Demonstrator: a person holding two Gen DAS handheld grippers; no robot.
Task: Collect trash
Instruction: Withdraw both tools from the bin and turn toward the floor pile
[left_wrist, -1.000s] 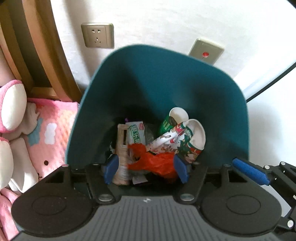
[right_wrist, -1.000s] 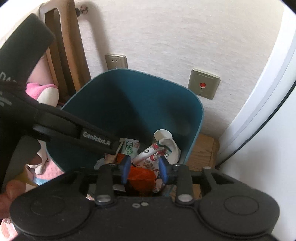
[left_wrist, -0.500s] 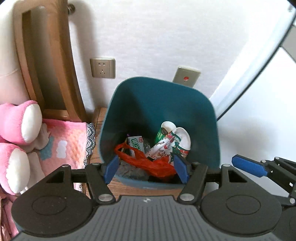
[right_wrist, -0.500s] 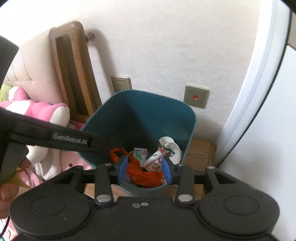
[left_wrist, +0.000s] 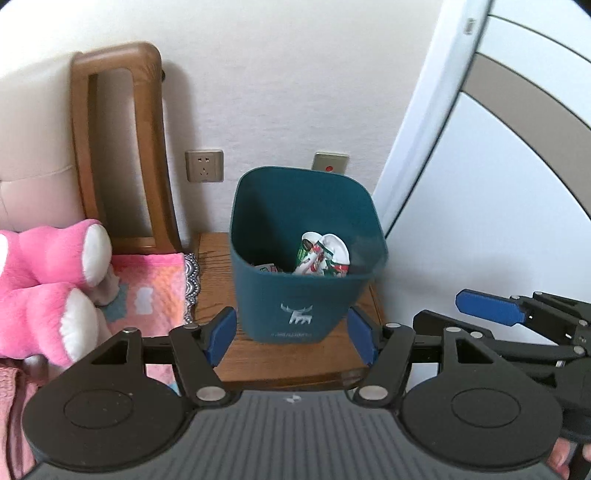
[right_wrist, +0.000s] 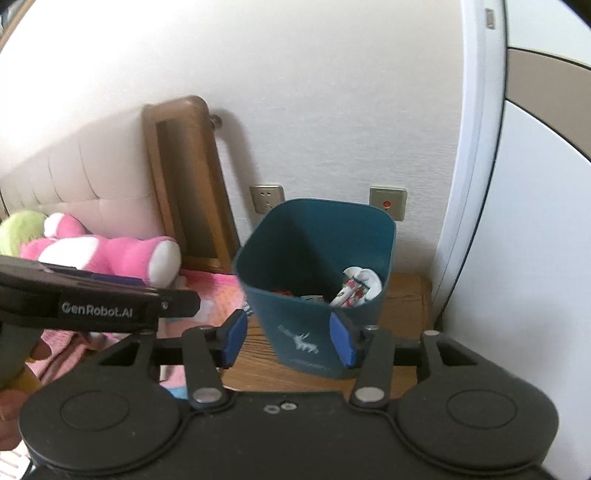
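A teal trash bin (left_wrist: 295, 295) with a white deer logo stands on a wooden bedside stand (left_wrist: 280, 354); it also shows in the right wrist view (right_wrist: 314, 332). Inside lie patterned paper cups (left_wrist: 325, 254), a green-and-white packet (left_wrist: 267, 267) and other trash, with the cups also in the right wrist view (right_wrist: 356, 286). My left gripper (left_wrist: 293, 338) is open and empty, in front of and above the bin. My right gripper (right_wrist: 290, 339) is open and empty, also in front of the bin. The right gripper shows at the right of the left wrist view (left_wrist: 487, 306).
A bed with a pink blanket (left_wrist: 147, 291) and a pink plush toy (left_wrist: 48, 273) lies to the left. A wooden headboard post (left_wrist: 118, 147) stands behind. A wall socket (left_wrist: 204, 165) and a switch (left_wrist: 330, 163) sit on the wall. A white door (left_wrist: 498, 184) is at right.
Both grippers have pulled back and up from inside the bin, so the whole bin and stand now show. The orange bag that lay between the fingers is now low in the bin, mostly hidden.
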